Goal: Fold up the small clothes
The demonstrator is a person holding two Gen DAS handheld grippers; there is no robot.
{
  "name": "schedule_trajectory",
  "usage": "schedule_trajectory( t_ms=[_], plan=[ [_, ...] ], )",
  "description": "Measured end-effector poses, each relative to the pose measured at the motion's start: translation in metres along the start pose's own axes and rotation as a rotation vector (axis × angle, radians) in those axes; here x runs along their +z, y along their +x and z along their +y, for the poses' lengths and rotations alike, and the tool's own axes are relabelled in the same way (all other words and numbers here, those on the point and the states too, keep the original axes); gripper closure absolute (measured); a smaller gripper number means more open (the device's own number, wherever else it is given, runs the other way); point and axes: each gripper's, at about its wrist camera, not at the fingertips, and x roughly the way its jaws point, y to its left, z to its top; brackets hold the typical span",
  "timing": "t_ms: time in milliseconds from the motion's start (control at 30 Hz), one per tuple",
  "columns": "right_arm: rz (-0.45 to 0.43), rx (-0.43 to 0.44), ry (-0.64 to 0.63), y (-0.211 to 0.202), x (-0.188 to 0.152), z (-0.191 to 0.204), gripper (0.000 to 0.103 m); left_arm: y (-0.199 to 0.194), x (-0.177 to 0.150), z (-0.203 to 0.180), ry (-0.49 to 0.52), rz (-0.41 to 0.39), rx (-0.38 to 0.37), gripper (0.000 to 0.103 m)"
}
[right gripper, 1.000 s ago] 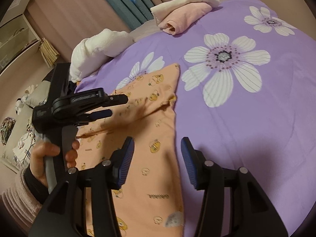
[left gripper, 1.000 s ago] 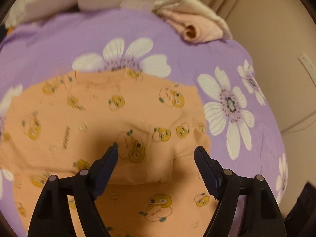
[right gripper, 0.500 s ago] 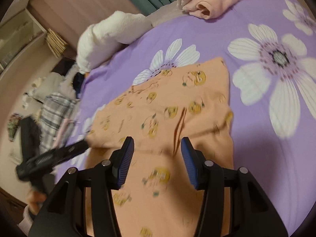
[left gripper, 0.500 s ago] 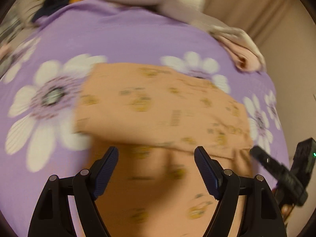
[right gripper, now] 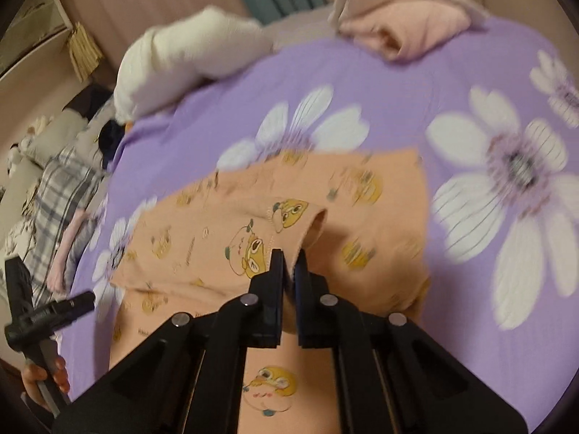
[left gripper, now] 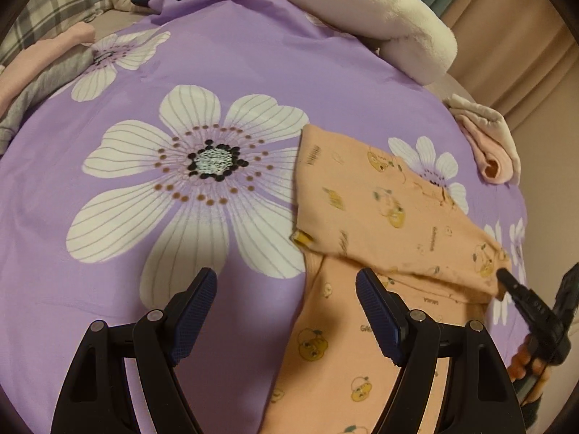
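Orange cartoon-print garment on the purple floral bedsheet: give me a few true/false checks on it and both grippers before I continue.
1. The right gripper has pinched an edge of the orange cartoon-print garment. True; its fingers have just been closing, with fabric between them.
2. The left gripper holds the garment. False; it is open, holding nothing.
3. The garment lies flat in one layer. False; its upper part is folded over the lower part.
4. A rolled pink cloth sits at the far edge of the purple floral bedsheet. True.
5. The garment covers the sheet's largest white flower. False; it lies beside it.
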Motion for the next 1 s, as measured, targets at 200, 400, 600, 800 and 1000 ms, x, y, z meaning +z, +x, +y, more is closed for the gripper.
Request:
schedule_trajectory(
  t_ms=[200, 400, 600, 800, 1000],
  plan=[
    [0.060, -0.182, -0.074, 0.017, 0.004, -0.013, 0.093, 0.014, 0.010, -0.020, 0.046, -0.003, -0.020, 0.024],
    [-0.013, -0.285, -0.107, 0.005, 0.000, -0.008, 0.065, 0.030, 0.018, -0.054, 0.171, -0.023, -0.019, 0.025],
    [0.013, -0.158, -0.180, 0.011, -0.013, 0.003, 0.091, 0.052, 0.010, -0.067, 0.244, -0.005, 0.011, 0.048],
    [0.084, -0.192, -0.175, 0.031, -0.029, -0.016, 0.096, 0.060, 0.001, -0.063, 0.281, 0.014, 0.035, 0.050],
    [0.054, -0.161, -0.165, -0.005, -0.035, -0.009, 0.084, 0.025, -0.007, -0.044, 0.211, 0.027, -0.062, 0.048]
  ],
)
